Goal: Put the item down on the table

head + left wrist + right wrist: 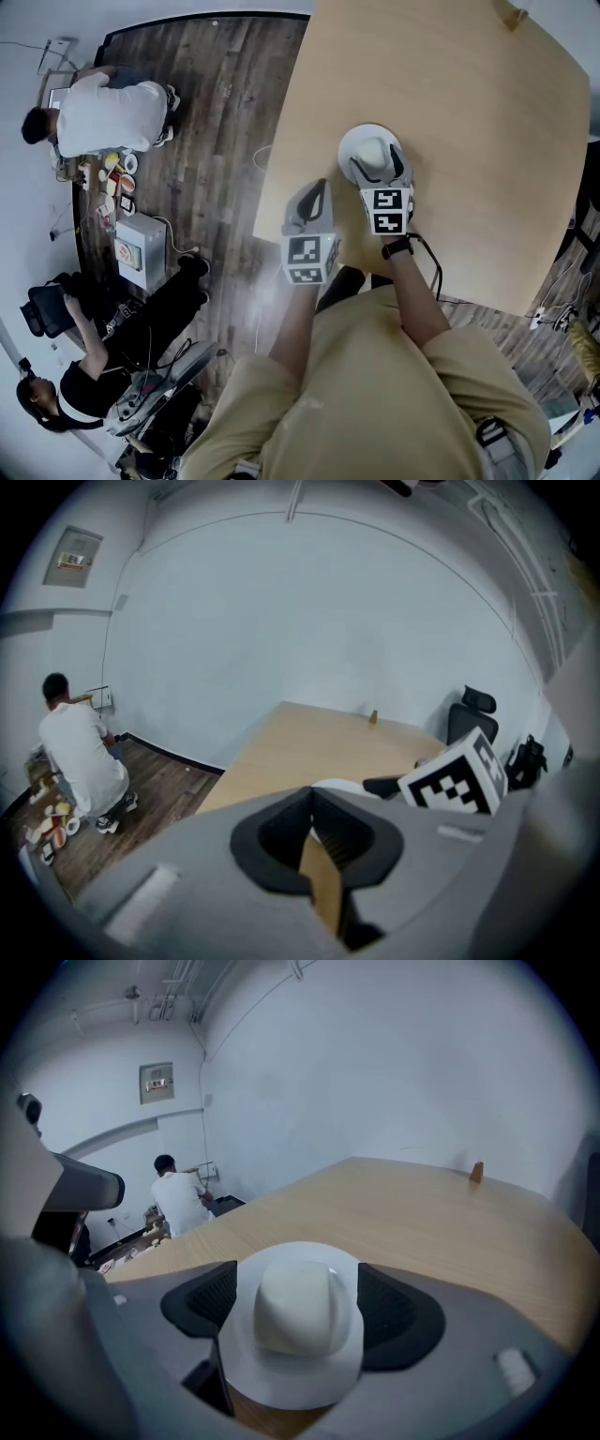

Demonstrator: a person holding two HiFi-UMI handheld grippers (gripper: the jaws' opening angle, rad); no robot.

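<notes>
Right gripper view shows the right hand-held gripper (298, 1283) closed on the brim of a small white hat (292, 1321), low over the tabletop (422, 1213); the hat looks light, stiff and smooth, best held by its brim, and the left hand-held gripper (312, 797) is closed, empty

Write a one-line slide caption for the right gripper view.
Right gripper holds a white hat by its brim over the wooden table.

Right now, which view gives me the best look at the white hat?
The right gripper view: the white hat sits centred between the jaws of the right gripper, crown and brim clear. The head view shows it small from above, partly under that gripper. The left gripper view catches only a sliver of brim.
</notes>
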